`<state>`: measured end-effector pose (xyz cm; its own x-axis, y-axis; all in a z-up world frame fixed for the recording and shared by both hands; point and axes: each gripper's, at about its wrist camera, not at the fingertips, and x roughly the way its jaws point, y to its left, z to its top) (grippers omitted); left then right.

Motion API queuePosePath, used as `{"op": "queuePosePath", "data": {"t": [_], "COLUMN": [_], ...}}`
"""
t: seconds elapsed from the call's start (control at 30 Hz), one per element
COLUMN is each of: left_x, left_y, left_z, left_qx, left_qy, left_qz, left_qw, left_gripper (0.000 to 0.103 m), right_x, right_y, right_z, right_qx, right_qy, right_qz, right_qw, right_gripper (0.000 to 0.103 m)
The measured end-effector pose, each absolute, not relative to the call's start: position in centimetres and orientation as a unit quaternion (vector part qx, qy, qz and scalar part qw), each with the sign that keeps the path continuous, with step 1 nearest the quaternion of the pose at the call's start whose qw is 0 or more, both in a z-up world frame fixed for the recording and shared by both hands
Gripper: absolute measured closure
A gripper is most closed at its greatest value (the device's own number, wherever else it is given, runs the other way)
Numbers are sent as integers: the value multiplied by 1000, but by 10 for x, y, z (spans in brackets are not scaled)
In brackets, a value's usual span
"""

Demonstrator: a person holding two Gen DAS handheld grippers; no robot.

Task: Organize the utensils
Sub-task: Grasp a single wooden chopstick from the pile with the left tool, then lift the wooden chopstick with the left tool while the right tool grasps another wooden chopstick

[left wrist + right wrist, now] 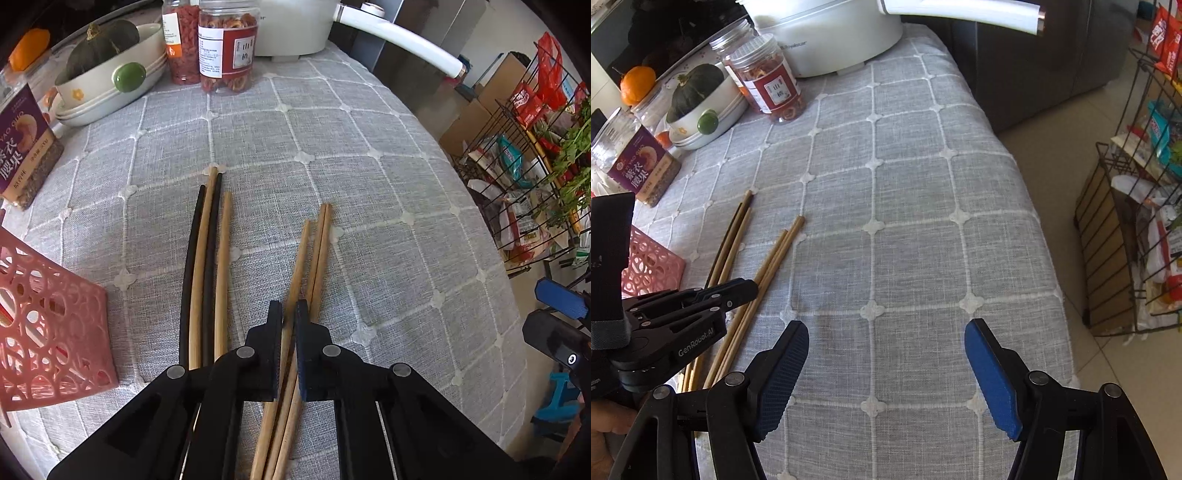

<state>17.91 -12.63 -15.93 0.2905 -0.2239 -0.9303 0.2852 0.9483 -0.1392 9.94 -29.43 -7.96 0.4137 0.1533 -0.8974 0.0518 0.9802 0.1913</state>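
My left gripper [289, 314] is shut on a bamboo chopstick [300, 258] from a group of three light ones lying on the grey tablecloth. Beside them on the left lie two black chopsticks [209, 258] and two more bamboo ones [222, 266]. A pink perforated utensil basket [48, 317] lies at the left edge. My right gripper [886, 343] is open and empty over bare cloth, right of the chopsticks [772, 266]. The left gripper [738, 291] shows in the right wrist view, and the pink basket [653, 266] behind it.
At the back stand a white pot [295, 26] with a long handle, two jars [225, 48], a bowl holding a green squash [107, 70] and a purple-labelled jar [26, 144]. The table's right edge drops to the floor beside a wire rack [1137, 206].
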Motion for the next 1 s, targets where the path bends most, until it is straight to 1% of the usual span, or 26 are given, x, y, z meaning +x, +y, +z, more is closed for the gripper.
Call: {"op": "queuePosePath", "data": {"t": [0.2, 0.3, 0.4, 0.73, 1.0], "left_x": [177, 173, 160, 112, 86], "left_y": [-134, -133, -128, -81, -28], "left_z": [-163, -159, -138, -68, -35], "left_qx": [77, 75, 78, 34, 9], "left_qy": [571, 569, 548, 491, 461], "left_qz": [-152, -148, -159, -184, -186], "left_qw": [803, 806, 818, 851, 868], "left_gripper": [96, 96, 97, 97, 97], "right_x": [100, 100, 101, 111, 125], "right_y": [-292, -288, -283, -251, -217], "right_z": [-82, -84, -83, -88, -100], "right_qx": [94, 88, 85, 74, 59], "right_qy": [545, 550, 550, 557, 569], "right_qz": [31, 30, 32, 40, 46], "right_qw": [832, 830, 830, 826, 819], "right_gripper": [28, 28, 28, 28, 28]}}
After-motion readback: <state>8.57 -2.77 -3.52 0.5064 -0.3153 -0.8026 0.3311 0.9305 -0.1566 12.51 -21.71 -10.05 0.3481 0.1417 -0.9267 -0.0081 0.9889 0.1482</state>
